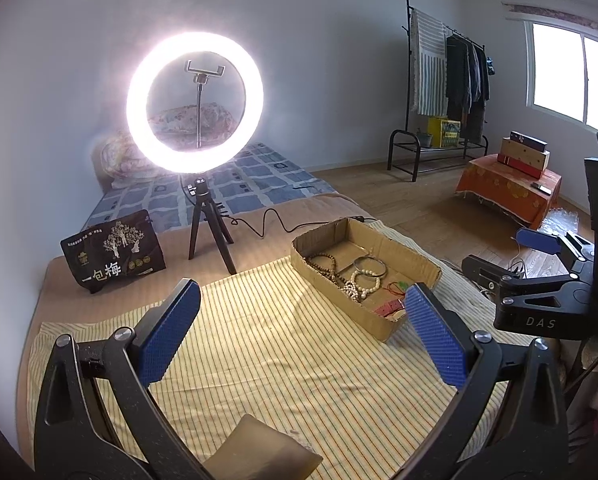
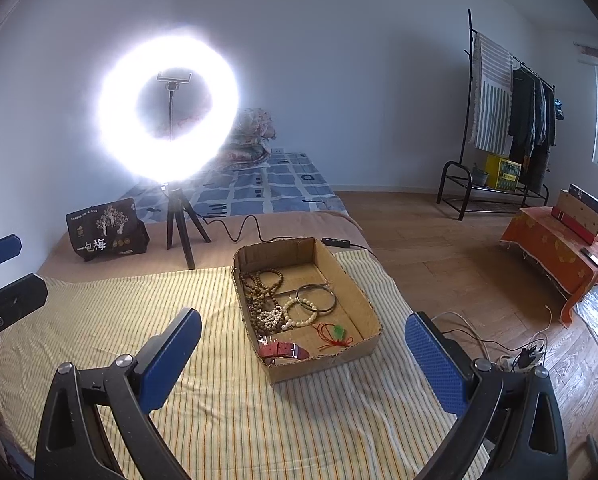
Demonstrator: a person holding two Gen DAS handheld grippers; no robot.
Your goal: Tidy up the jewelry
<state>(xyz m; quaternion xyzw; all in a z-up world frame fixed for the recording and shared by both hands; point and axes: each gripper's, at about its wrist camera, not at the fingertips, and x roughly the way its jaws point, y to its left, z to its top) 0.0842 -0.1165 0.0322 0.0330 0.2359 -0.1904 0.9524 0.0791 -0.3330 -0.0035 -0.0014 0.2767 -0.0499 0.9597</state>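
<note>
Jewelry lies loose in one shallow cardboard box (image 2: 341, 280), whose long axis runs from about 5 o'clock up to 11 o'clock in the right wrist view, near end toward the camera. Inside, far to near: brown wooden bead strands (image 2: 263, 285) in a tangle, one thin metal bangle (image 2: 316, 298) lying flat, white pearl bracelets (image 2: 287, 314), their number unclear, one red cord with a green pendant (image 2: 337, 334), and one red-strapped watch (image 2: 285, 351) lying crosswise at the near wall.

The box rests on a yellow striped cloth (image 2: 227, 400) spread over the foot of a low bed (image 2: 259, 196) with a blue checked cover. At 11 o'clock beyond the box stands one lit ring light (image 2: 170, 110) on a small tripod, with one black snack bag (image 2: 107, 229) to its left. Wooden flooring lies to the right, with one clothes rack (image 2: 507, 120) at 2 o'clock against the white wall.

The right gripper (image 2: 303, 358) hovers just short of the box, fingers (image 2: 435, 364) wide apart and empty. The left gripper (image 1: 301, 334) hangs over the cloth, fingers (image 1: 171, 332) likewise spread, holding nothing.
</note>
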